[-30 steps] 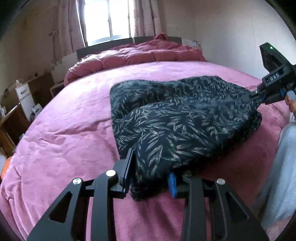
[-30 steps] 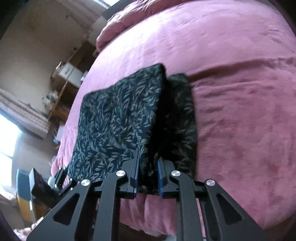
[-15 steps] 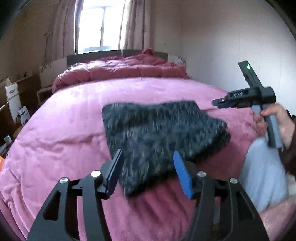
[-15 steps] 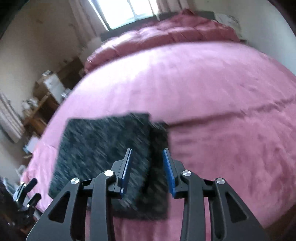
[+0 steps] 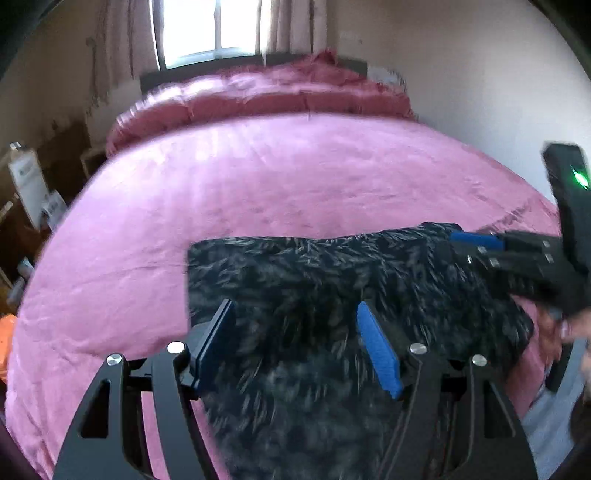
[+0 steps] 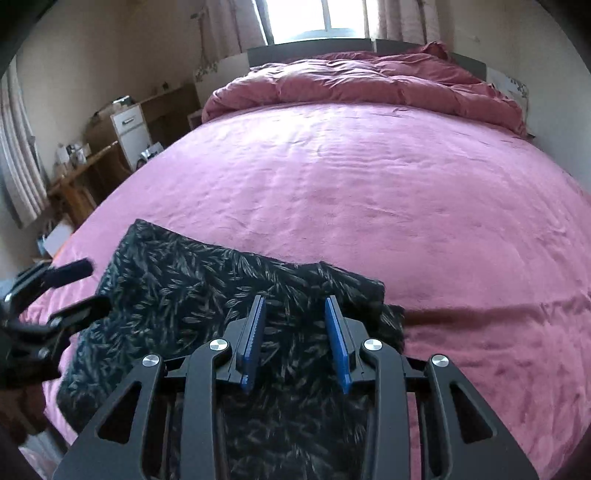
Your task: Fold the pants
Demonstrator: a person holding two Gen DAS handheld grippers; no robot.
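Left wrist view first: the left gripper (image 5: 295,341) is spread wide, blue pads well apart, nothing between them, poised above the near part of the pants (image 5: 332,295). The pants, dark with a pale leaf print, lie folded into a compact block on the pink blanket (image 5: 258,177), close to the near edge of the bed; the print is smeared by blur here. Over at the right edge the right gripper (image 5: 476,243) reaches in from the side, one blue pad showing at the far right corner of the pants, though whether it touches the cloth cannot be told. A green light glows on its body. At the head of the bed a rumpled red duvet (image 5: 258,96) lies under the window (image 5: 207,29). Now the right wrist view: the right gripper (image 6: 295,332) has its jaws parted, a clear gap between the blue pads, gripping nothing, over the right-hand end of the pants (image 6: 192,295). A second layer peeks out along the right edge of the fold. At far left the left gripper (image 6: 74,288) shows with its fingers apart, beside the left edge of the cloth. A cabinet (image 6: 129,129) stands by the left wall.
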